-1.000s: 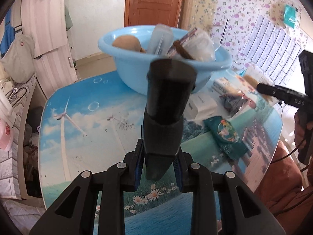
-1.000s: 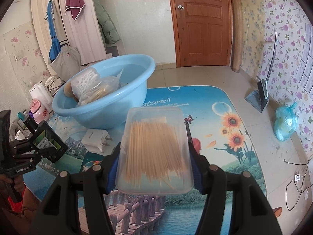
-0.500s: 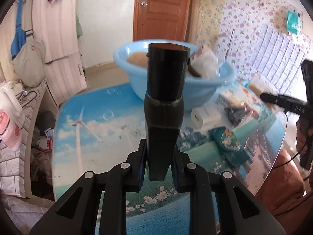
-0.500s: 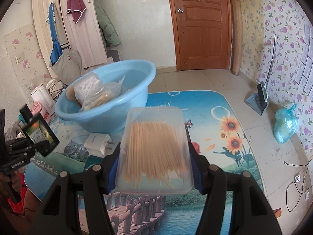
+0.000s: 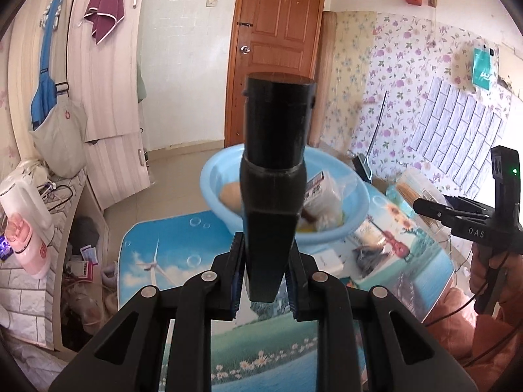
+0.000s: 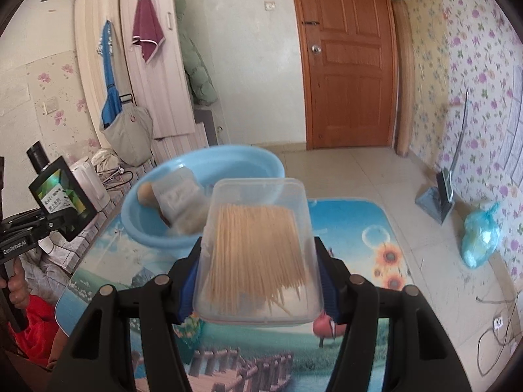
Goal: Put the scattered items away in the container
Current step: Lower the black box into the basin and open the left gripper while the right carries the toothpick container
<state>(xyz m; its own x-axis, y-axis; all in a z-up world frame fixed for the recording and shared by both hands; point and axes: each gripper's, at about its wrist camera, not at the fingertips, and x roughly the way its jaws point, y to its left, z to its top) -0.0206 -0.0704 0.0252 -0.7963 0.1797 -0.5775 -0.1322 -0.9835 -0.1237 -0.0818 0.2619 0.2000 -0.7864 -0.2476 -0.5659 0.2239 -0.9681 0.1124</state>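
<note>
We have several items in the basin point(image 5: 354, 196); left tool point(image 5: 265, 281) grips a black bottle point(image 5: 274, 176), right tool point(image 6: 258, 281) a toothpick box point(image 6: 258, 254); packets point(image 5: 366, 256) remain on the surface point(image 5: 170, 245).

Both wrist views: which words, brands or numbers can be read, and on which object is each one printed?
"DAS": on the black handheld right gripper, seen in the left wrist view.
"GenRobot.AI": on the black handheld left gripper, seen in the right wrist view.
Label on the black rectangular bottle: too small to read.
Red-and-white packet in the light blue plastic basin: print too blurred to read.
</note>
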